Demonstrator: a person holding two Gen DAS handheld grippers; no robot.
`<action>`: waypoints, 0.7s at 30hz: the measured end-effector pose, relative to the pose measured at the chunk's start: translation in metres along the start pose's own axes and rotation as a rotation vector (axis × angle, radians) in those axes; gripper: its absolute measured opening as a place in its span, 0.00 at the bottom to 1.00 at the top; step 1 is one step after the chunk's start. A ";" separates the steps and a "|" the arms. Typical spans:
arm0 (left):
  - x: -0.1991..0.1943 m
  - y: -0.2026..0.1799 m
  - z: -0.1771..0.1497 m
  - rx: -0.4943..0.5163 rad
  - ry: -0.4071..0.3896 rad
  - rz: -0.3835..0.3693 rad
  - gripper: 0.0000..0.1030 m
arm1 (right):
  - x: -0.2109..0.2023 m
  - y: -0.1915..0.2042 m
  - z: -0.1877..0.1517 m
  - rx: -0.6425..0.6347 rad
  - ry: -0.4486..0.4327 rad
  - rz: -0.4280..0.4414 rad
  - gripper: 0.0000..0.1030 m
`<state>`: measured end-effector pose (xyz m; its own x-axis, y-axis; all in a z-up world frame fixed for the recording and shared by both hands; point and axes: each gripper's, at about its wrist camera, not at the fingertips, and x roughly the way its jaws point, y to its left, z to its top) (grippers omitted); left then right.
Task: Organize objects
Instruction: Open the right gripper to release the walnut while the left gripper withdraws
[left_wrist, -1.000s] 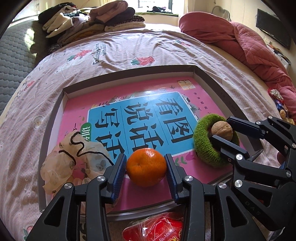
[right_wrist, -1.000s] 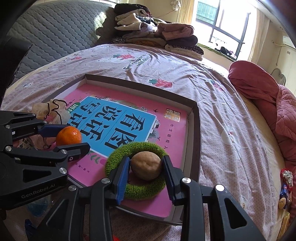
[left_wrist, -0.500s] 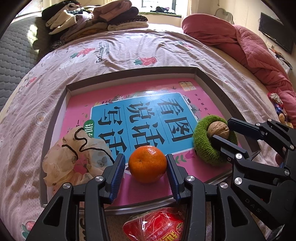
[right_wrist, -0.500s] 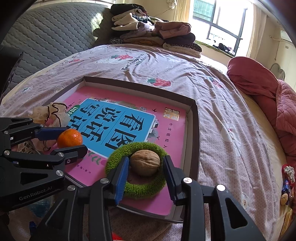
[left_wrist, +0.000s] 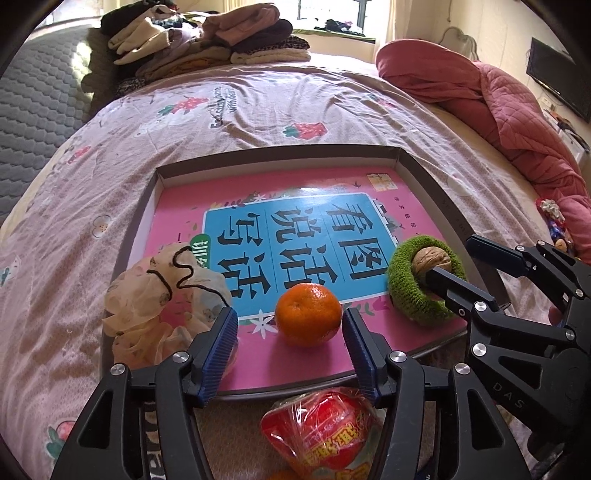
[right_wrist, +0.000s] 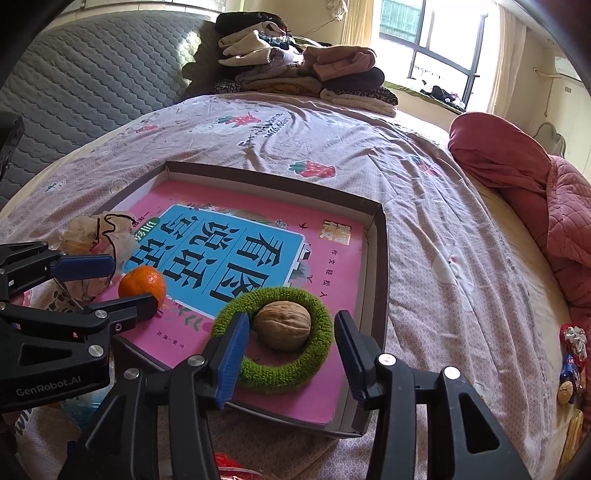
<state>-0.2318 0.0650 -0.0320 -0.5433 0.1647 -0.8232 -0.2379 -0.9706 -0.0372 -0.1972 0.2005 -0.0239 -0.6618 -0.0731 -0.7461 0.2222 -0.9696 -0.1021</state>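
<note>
A shallow box (left_wrist: 424, 177) (right_wrist: 376, 236) on the bed holds a pink book. An orange tangerine (left_wrist: 308, 314) (right_wrist: 142, 283) rests on the book. My left gripper (left_wrist: 288, 349) (right_wrist: 114, 284) is open, its pads apart from the tangerine on either side. A walnut (right_wrist: 282, 324) (left_wrist: 431, 259) lies inside a green knitted ring (right_wrist: 280, 371) (left_wrist: 415, 295) on the book. My right gripper (right_wrist: 288, 354) (left_wrist: 458, 266) is open, its pads clear of the walnut. A cream scrunchie (left_wrist: 162, 302) (right_wrist: 96, 232) lies at the box's near left corner.
A red wrapped packet (left_wrist: 325, 428) lies just in front of the box. Folded clothes (right_wrist: 303, 74) are stacked at the head of the bed. A red quilt (left_wrist: 498, 103) is bunched on the right. Small trinkets (right_wrist: 570, 354) lie at the bed's right edge.
Both grippers have opened and drawn back a little. The tangerine and the walnut now rest free on the book.
</note>
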 end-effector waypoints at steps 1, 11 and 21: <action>-0.003 0.000 0.000 -0.001 -0.007 0.001 0.60 | -0.002 0.001 0.001 0.001 -0.004 -0.001 0.47; -0.037 0.002 -0.004 -0.019 -0.057 0.000 0.64 | -0.027 0.004 0.002 0.001 -0.049 0.009 0.49; -0.074 0.000 -0.009 -0.013 -0.115 0.022 0.65 | -0.058 0.008 0.005 -0.004 -0.106 0.016 0.50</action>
<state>-0.1849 0.0509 0.0237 -0.6369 0.1618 -0.7537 -0.2148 -0.9763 -0.0281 -0.1600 0.1956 0.0219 -0.7297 -0.1134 -0.6743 0.2365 -0.9671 -0.0933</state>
